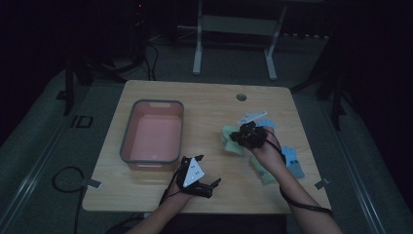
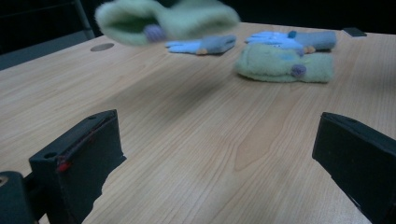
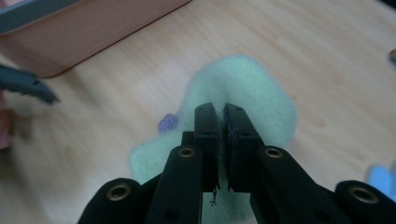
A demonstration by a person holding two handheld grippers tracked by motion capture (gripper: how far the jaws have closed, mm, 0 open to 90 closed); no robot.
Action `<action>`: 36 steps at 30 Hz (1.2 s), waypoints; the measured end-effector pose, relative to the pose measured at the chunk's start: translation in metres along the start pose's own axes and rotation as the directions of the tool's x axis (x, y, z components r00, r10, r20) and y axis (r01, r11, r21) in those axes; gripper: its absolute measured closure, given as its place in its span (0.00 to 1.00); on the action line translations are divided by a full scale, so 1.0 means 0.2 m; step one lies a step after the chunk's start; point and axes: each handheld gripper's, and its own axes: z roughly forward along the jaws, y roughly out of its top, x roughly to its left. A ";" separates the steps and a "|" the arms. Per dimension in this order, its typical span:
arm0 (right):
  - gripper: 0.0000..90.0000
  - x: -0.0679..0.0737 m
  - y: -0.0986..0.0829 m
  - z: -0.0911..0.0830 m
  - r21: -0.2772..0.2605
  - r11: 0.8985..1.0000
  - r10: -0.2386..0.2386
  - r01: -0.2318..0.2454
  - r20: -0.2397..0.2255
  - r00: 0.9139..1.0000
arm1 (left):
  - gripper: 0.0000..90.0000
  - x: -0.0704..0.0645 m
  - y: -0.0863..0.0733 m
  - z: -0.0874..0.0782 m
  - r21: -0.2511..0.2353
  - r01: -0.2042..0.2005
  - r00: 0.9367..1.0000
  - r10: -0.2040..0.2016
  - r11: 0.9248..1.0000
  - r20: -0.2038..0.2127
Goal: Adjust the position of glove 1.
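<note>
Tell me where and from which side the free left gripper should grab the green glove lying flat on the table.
Take the green glove lying flat at its thick cuff end, on the right in the left gripper view, probably coming in low from the near side. It lies flat and lengthwise across that view, with the blue glove close behind it, so the far side is crowded. The left gripper stands open and faces it already.

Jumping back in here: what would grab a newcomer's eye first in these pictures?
Probably the fluffy green mitten pinched in the shut right tongs, lifted off the wooden table at its right half. Next, the pink bin with its grey rim at the left, with nothing visible inside. Beyond the open left tongs, a second green mitten and two blue gloves lie flat on the table.
</note>
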 end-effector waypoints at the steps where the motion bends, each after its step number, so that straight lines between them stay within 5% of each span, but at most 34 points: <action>1: 0.94 0.00 0.00 0.00 0.000 1.000 0.000 0.000 0.000 1.000 | 0.02 0.00 0.00 0.00 0.000 0.000 1.000 0.000 1.000 0.000; 11: 0.94 0.02 -0.22 0.16 0.085 0.996 0.013 -0.014 0.008 1.000 | 0.02 0.00 0.00 0.00 0.006 -0.008 1.000 0.008 1.000 0.001; 21: 0.83 -0.01 -0.31 0.26 0.107 0.993 0.050 -0.049 -0.007 0.999 | 0.02 -0.01 0.00 0.00 0.006 -0.017 1.000 0.017 1.000 -0.002; 28: 0.74 -0.02 -0.29 0.24 0.108 0.993 0.056 -0.054 -0.020 0.998 | 0.02 0.00 0.00 0.00 0.007 -0.009 1.000 0.009 1.000 0.002; 36: 0.72 -0.08 -0.29 0.03 0.048 0.996 0.079 -0.079 0.014 0.997 | 0.02 0.00 0.00 0.00 0.011 -0.015 1.000 0.015 1.000 0.004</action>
